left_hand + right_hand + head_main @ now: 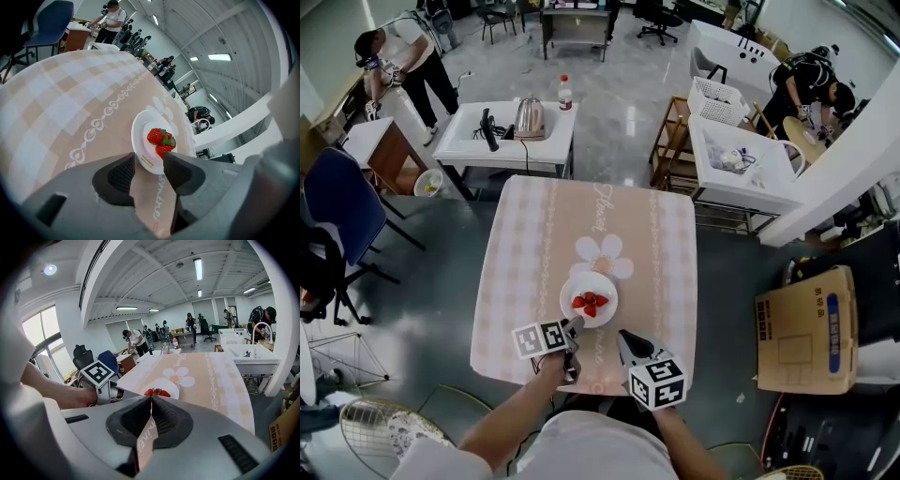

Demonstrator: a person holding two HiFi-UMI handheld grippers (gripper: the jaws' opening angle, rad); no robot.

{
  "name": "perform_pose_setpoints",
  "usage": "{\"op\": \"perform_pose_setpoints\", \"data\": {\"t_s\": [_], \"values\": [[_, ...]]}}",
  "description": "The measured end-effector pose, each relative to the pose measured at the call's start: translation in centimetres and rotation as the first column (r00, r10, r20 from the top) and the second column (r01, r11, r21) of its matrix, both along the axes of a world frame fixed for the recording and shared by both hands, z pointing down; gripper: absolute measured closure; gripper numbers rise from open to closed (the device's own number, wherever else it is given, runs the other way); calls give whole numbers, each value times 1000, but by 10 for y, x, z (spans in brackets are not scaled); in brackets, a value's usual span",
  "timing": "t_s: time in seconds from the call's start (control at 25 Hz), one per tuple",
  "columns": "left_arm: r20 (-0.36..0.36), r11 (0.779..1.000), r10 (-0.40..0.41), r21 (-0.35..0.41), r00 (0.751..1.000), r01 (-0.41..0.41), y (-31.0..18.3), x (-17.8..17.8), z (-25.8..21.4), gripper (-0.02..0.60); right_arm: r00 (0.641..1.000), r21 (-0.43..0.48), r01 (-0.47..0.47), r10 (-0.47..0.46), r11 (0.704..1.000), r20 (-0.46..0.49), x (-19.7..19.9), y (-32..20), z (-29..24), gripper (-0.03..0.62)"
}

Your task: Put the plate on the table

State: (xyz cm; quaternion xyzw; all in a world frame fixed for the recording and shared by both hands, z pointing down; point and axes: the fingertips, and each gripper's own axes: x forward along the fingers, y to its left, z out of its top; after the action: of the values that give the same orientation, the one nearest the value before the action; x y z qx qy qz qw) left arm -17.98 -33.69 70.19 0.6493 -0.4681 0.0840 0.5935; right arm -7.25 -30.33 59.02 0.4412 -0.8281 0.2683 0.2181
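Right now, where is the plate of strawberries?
In the head view the plate sits on the pink tablecloth, just below the flower print, with the open left tool at its near rim.

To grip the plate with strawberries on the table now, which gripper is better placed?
Left, probably. The left gripper has its jaws open, right at the near rim of the plate. The right gripper is shut and sits a little further back from it.
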Motion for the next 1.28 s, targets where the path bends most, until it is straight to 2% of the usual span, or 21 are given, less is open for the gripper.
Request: {"op": "perform_pose_setpoints", "data": {"t_s": [0.12,0.28,0.44,0.68,1.08,1.28], "values": [[-6,1000,16,25,1000,-16,1,1,-10,399,1000,7,2,-2,1000,2,-2,-1,-3,589],[39,990,63,121,997,-67,1,1,-37,400,1000,27,19,-19,999,18,-9,-3,-14,589],[106,962,96,246,990,-120,0,9,-70,418,998,47,54,-56,997,30,-12,-1,-25,589],[212,914,69,379,975,-147,8,22,-111,484,991,89,119,-123,989,43,-9,8,-42,589],[320,842,60,493,946,-220,45,58,-153,503,974,142,203,-214,969,72,8,37,-58,589],[314,835,41,510,949,-205,68,74,-164,535,965,152,227,-243,962,96,21,54,-62,589]]}}
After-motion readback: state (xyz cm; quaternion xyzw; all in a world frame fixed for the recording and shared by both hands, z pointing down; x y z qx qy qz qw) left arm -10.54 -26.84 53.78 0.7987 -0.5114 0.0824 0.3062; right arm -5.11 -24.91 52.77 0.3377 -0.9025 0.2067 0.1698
